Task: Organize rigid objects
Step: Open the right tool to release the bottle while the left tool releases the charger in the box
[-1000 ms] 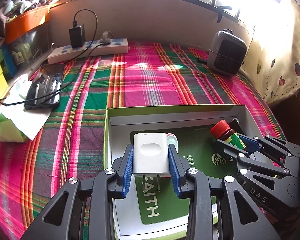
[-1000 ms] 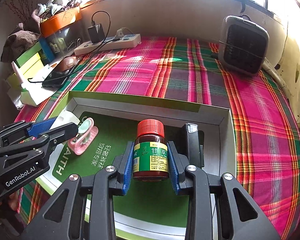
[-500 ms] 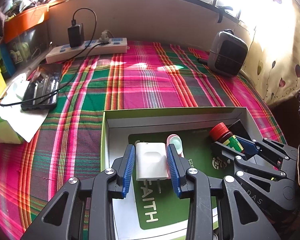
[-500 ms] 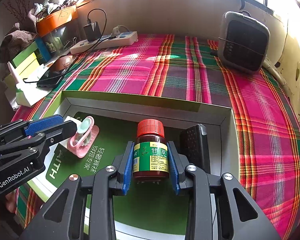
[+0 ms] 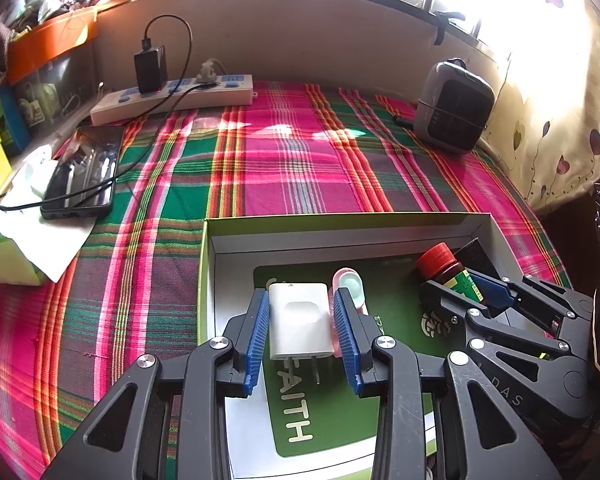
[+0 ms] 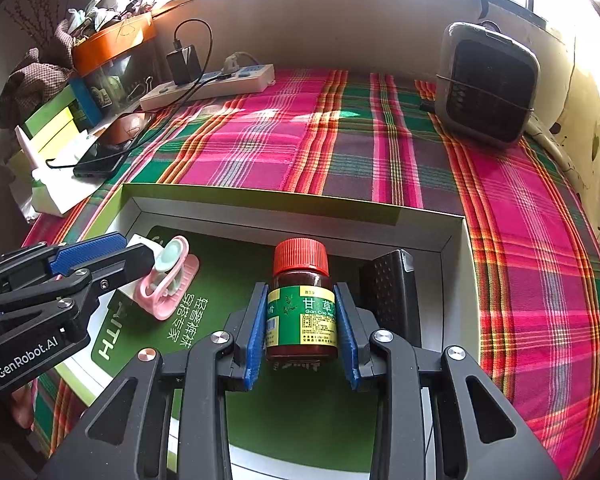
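Two grippers crowd the box (image 5: 340, 222); open tablecloth (image 5: 292, 168) lies beyond.

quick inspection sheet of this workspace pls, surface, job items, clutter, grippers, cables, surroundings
surface: plaid cloth, sunlit patches.
job's things: open box holds white charger, pink clip, red-capped bottle, black block.
clutter: phone, tissue pack, stacked boxes at left.
grippers: left gripper fingers grip the charger; right gripper fingers grip the bottle.
cables: power strip, black adapter, cord to phone.
surroundings: grey heater, bright window, patterned curtain.
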The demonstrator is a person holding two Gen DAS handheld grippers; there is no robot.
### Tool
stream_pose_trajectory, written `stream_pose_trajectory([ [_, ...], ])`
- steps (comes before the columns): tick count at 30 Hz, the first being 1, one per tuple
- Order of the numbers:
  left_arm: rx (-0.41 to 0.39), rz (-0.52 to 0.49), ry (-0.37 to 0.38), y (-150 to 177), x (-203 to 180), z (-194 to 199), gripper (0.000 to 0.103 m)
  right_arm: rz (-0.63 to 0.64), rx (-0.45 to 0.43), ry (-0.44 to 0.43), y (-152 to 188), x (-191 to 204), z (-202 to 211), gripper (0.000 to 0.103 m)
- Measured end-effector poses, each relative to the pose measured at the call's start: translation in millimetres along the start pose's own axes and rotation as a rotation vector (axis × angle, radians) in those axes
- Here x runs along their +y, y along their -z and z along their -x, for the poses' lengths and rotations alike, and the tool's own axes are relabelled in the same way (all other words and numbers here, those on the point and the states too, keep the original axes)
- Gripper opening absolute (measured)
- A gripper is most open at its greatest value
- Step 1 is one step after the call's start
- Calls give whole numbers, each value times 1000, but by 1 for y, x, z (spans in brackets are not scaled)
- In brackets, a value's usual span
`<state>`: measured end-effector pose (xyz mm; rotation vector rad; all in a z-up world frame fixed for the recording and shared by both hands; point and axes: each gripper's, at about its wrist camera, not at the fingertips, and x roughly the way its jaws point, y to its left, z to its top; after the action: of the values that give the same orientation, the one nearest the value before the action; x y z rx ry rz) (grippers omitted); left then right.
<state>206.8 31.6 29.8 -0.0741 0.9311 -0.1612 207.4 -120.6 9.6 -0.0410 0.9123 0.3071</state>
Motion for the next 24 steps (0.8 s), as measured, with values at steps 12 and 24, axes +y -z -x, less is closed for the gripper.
stream_pose_trajectory([
  [12,-2,-1,5,4,-1,7,32,-12,-20,-3,2,0,8,40],
  [24,-37,-17,6,14,-7,31,33,-27,-54,-5,7,-3,29,40],
])
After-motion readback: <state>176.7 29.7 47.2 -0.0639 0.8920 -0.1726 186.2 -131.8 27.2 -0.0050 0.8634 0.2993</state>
